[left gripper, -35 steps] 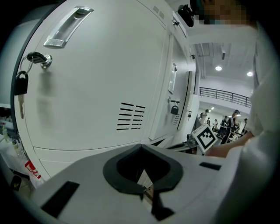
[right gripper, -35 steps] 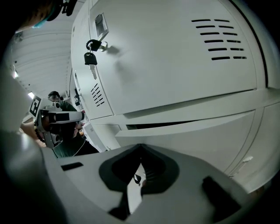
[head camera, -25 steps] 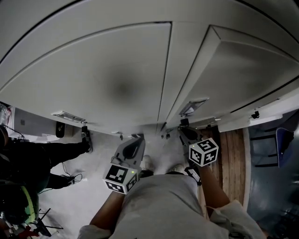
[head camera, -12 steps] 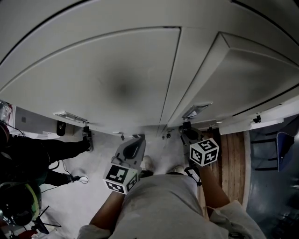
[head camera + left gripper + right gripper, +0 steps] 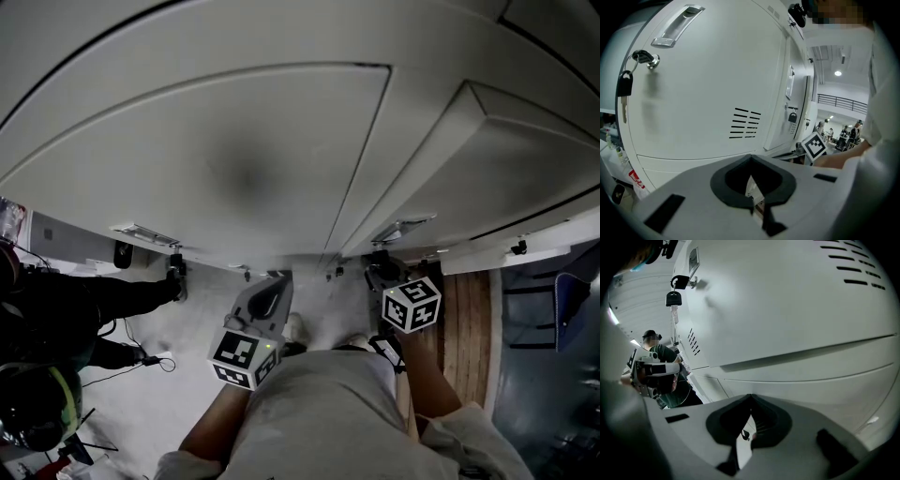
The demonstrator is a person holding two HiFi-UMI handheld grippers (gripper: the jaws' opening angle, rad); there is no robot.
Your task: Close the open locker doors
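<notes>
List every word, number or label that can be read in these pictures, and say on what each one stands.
No text can be read in any view.
Left marker cube and right marker cube: black and white square patterns only, no letters.
Red and white item, low left in the left gripper view: print too blurred to read.
Locker door: no readable label or number.

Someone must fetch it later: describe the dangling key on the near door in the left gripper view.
Take the broad white locker door filling the left gripper view. Under its metal handle, at the left edge, sits a lock. The black-headed key dangles from it, nearer and larger than the far door's key.
</notes>
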